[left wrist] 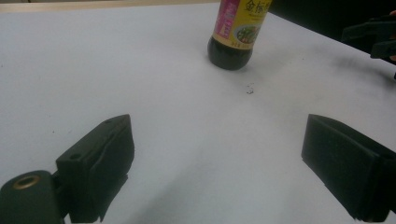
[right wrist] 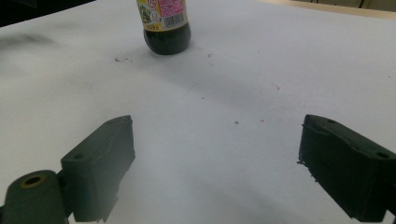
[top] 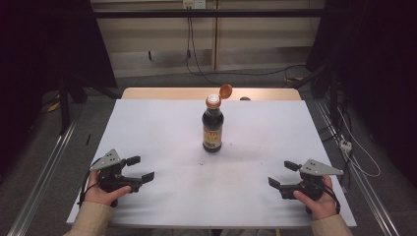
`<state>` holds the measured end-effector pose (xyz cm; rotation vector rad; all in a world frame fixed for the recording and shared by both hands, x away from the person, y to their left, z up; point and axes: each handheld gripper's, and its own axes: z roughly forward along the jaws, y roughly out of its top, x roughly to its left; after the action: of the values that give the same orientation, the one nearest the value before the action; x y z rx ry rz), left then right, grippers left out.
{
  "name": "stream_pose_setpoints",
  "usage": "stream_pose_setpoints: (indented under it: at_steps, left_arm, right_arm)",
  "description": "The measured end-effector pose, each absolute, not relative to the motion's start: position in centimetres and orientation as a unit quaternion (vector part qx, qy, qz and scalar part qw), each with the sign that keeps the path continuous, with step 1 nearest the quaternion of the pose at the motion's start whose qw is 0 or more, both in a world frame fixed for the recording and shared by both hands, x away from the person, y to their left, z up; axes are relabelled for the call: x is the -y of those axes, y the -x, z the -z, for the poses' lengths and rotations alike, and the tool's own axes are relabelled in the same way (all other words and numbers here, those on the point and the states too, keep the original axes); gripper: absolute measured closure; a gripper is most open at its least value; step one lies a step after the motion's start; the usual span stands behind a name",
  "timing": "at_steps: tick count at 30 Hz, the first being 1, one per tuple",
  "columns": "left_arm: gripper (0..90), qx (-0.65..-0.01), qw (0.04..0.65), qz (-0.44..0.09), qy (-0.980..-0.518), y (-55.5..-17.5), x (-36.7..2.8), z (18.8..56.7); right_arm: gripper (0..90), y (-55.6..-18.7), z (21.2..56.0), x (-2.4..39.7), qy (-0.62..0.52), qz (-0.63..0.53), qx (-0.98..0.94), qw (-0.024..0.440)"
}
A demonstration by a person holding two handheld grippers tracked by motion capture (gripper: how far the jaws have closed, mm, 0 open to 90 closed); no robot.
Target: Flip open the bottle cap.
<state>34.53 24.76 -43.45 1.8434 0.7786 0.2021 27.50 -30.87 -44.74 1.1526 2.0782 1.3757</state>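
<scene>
Dark bottle, high view: the soy sauce bottle (top: 213, 129) stands upright mid-table on the white sheet (top: 162, 123), its orange flip cap (top: 225, 90) hinged open.
Grippers, high view: left gripper (top: 139, 168) and right gripper (top: 284, 173) rest near the front edge, well apart from the bottle, both with jaws spread and nothing between them.
Left gripper view: jaws wide apart over bare sheet; bottle base (left wrist: 229, 52) ahead, a small dark speck (left wrist: 250, 89) just beside it.
Right gripper view: jaws wide apart; bottle base (right wrist: 167, 39) far ahead, upper left.

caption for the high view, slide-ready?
Open-capped soy sauce bottle upright mid-table, left hand-held gripper and right hand-held gripper open on either side.
</scene>
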Motion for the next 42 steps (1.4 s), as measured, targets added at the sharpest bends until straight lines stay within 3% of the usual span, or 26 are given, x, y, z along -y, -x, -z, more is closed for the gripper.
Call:
stream_pose_setpoints:
  at_steps: [42]
  left_arm:
    - [9.1, -0.343, 0.533, -0.096, -0.768, -33.4, -26.8, 43.9]
  right_arm:
    - [10.3, -27.2, 44.8, 31.1, -0.409, -0.481, -0.748, 0.204]
